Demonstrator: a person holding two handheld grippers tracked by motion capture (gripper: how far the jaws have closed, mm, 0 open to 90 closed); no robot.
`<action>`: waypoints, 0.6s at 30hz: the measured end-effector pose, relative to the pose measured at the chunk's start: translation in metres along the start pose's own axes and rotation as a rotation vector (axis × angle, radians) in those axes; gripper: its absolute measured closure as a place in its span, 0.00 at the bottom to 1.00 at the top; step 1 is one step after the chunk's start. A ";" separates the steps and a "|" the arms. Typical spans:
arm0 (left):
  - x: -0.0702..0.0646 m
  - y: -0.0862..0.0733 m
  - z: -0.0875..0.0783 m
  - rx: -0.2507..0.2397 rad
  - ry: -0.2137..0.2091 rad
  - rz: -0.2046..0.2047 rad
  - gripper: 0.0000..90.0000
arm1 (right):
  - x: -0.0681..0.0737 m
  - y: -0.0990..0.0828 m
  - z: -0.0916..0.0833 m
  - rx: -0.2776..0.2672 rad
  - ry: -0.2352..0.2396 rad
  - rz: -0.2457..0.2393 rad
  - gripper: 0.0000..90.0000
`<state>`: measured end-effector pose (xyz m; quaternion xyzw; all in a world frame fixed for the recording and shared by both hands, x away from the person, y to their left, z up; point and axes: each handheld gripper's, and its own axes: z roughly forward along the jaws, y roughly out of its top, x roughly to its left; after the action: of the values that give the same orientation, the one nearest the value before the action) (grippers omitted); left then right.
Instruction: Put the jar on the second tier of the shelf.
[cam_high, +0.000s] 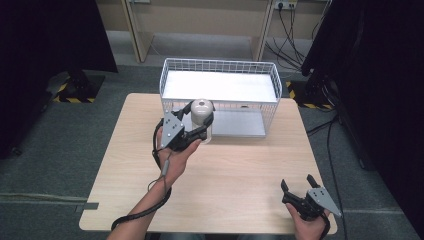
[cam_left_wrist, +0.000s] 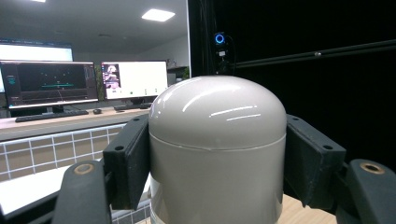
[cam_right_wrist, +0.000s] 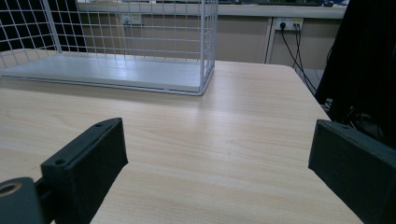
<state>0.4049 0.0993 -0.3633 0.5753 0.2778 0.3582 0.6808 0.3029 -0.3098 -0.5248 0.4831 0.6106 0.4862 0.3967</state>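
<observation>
High view puts the left gripper (cam_high: 199, 121) pinching one grey domed canister (cam_high: 202, 112) by its sides, upright, just in front of the white wire rack (cam_high: 220, 66) at the table's (cam_high: 235, 170) far edge. Gripping below the dome likely keeps the canister level for setting it on a shelf. Left gripper view confirms both pads pressed against the canister's (cam_left_wrist: 217, 144) wall. The right gripper (cam_high: 298, 184) rests near the table's front corner, jaws spread with nothing between them, probably waiting. One canister, one rack, two shelves, two grippers.
</observation>
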 end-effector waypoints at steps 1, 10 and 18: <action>0.001 0.001 0.001 -0.002 0.001 0.000 0.35 | 0.000 0.000 0.000 0.000 0.000 0.000 0.05; 0.006 0.012 0.007 -0.015 0.010 0.006 0.35 | 0.000 0.000 0.000 0.000 -0.001 0.004 0.05; 0.009 0.022 0.012 -0.028 0.016 0.014 0.35 | 0.000 0.000 0.000 0.000 -0.002 0.007 0.05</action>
<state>0.4161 0.1016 -0.3389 0.5647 0.2741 0.3713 0.6842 0.3028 -0.3099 -0.5247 0.4858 0.6085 0.4872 0.3955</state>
